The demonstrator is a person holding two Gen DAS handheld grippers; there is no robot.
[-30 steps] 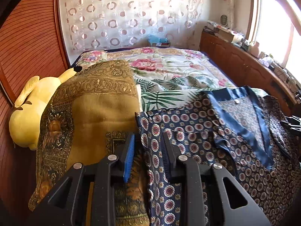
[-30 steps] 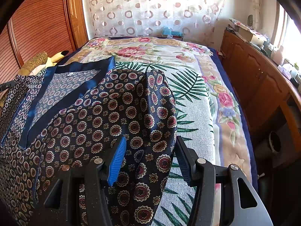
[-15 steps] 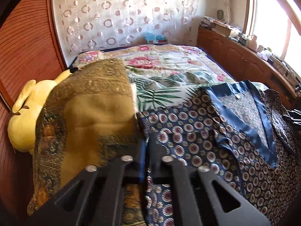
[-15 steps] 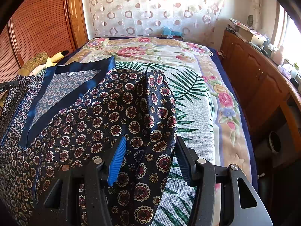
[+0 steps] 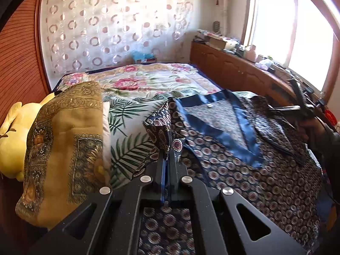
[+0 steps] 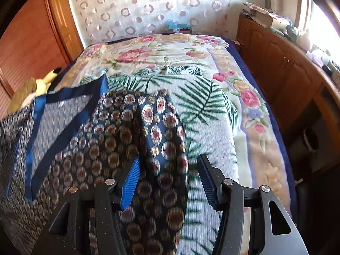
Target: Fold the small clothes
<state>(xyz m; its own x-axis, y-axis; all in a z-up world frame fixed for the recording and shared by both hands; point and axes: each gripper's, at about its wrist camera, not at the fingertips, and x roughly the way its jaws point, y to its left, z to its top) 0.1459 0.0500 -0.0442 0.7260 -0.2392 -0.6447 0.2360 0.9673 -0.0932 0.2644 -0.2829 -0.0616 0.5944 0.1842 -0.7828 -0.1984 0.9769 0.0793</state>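
The left tongs (image 5: pixel 166 159) are closed flat on a sleeve (image 5: pixel 161 127) of the patterned shirt (image 5: pixel 244 165); the jaws have just been closing, and the cloth is seen pinched between them, with the sleeve end standing up in a crumpled peak above the tips and clear of the bed (image 5: pixel 148 80). The right tongs (image 6: pixel 167 180) are held about half open, and nothing is gripped: the other sleeve (image 6: pixel 161 127) lies between the two blue pads (image 6: pixel 129 182), but neither pad is seen to press on it. The shirt is spread front-up on the bed, its blue-trimmed collar (image 5: pixel 214 114) toward the far end and its hem toward the cameras, so that the long axis of the body runs away from both tongs. From the left tongs the body of the shirt lies to the right; from the right tongs it lies to the left. The coming move is therefore judged to be a carry across that axis, each sleeve being brought inward over the chest. The left hand is the readier of the two, as its grip is already made; the right tongs would first have to be closed on the sleeve under them. In the left view a folded yellow-brown blanket (image 5: pixel 63 140) lies to the left, with a yellow plush toy (image 5: pixel 12 144) just beyond it, both well clear of the inward path.
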